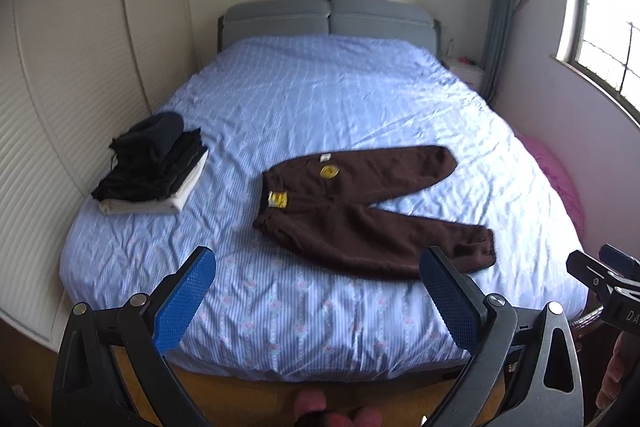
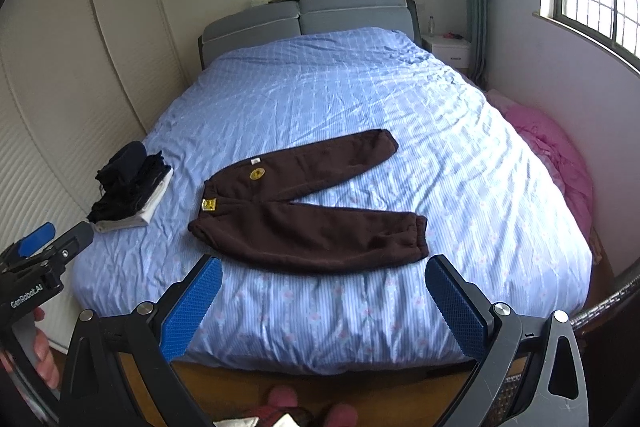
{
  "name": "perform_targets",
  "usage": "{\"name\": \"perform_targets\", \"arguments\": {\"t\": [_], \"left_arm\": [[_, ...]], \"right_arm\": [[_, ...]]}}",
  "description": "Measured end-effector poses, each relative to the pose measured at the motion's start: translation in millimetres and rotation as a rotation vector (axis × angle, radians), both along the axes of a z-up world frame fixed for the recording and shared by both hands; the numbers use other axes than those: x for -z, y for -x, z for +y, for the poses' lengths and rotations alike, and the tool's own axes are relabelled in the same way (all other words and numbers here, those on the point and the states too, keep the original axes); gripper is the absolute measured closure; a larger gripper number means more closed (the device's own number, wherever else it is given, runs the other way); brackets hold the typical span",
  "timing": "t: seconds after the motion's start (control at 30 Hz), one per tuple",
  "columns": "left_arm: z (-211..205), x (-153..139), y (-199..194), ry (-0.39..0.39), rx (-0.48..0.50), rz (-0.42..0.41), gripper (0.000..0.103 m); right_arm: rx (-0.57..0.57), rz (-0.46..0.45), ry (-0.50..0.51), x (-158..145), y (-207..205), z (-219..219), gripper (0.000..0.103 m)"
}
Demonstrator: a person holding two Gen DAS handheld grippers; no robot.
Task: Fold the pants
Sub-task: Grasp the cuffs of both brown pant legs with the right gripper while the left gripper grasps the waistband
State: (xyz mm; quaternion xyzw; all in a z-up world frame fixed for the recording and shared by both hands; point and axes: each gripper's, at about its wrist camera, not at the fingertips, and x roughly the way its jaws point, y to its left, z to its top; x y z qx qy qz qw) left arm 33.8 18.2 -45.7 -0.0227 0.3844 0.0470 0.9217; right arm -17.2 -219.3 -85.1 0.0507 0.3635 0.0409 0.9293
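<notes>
Dark brown pants (image 1: 360, 211) lie flat and spread out on the blue bedspread (image 1: 320, 95), waistband to the left with yellow labels, two legs splayed to the right. They also show in the right wrist view (image 2: 312, 203). My left gripper (image 1: 316, 267) is open and empty, held above the bed's near edge, short of the pants. My right gripper (image 2: 324, 275) is open and empty, also just short of the near leg. The right gripper shows at the right edge of the left wrist view (image 1: 608, 279), and the left gripper at the left edge of the right wrist view (image 2: 48, 247).
A stack of folded dark and white clothes (image 1: 152, 167) sits on the bed's left side, also in the right wrist view (image 2: 132, 187). A pink blanket (image 2: 560, 155) lies at the bed's right. Grey headboard (image 1: 328, 19), wardrobe at left, window at right.
</notes>
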Motion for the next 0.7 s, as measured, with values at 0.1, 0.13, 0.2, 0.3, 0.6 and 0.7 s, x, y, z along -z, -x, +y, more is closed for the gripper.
{"name": "perform_targets", "arguments": {"t": [0.1, 0.13, 0.2, 0.3, 0.6, 0.7], "left_arm": [[15.2, 27.7, -17.5, 0.022, -0.029, 0.071, 0.0], [19.7, 36.7, -23.6, 0.033, -0.029, 0.087, 0.0], [29.1, 56.4, -38.7, 0.041, -0.038, 0.127, 0.0], [41.9, 84.4, -64.6, 0.05, -0.034, 0.182, 0.0], [67.2, 170.4, -159.1, 0.156, 0.002, 0.362, 0.0], [71.7, 204.3, -185.6, 0.209, -0.006, 0.436, 0.0]], "right_arm": [[0.009, 0.053, -0.002, 25.4, -18.1, 4.7, 0.0], [0.016, 0.077, 0.002, 34.2, -25.3, 6.6, 0.0], [0.018, 0.117, -0.003, 52.3, -40.5, 10.2, 0.0], [0.04, 0.18, -0.001, 81.2, -66.9, 14.6, 0.001], [0.219, 0.359, -0.061, 156.3, -151.3, 4.1, 0.001], [0.29, 0.412, -0.085, 184.5, -172.5, -2.9, 0.001]]}}
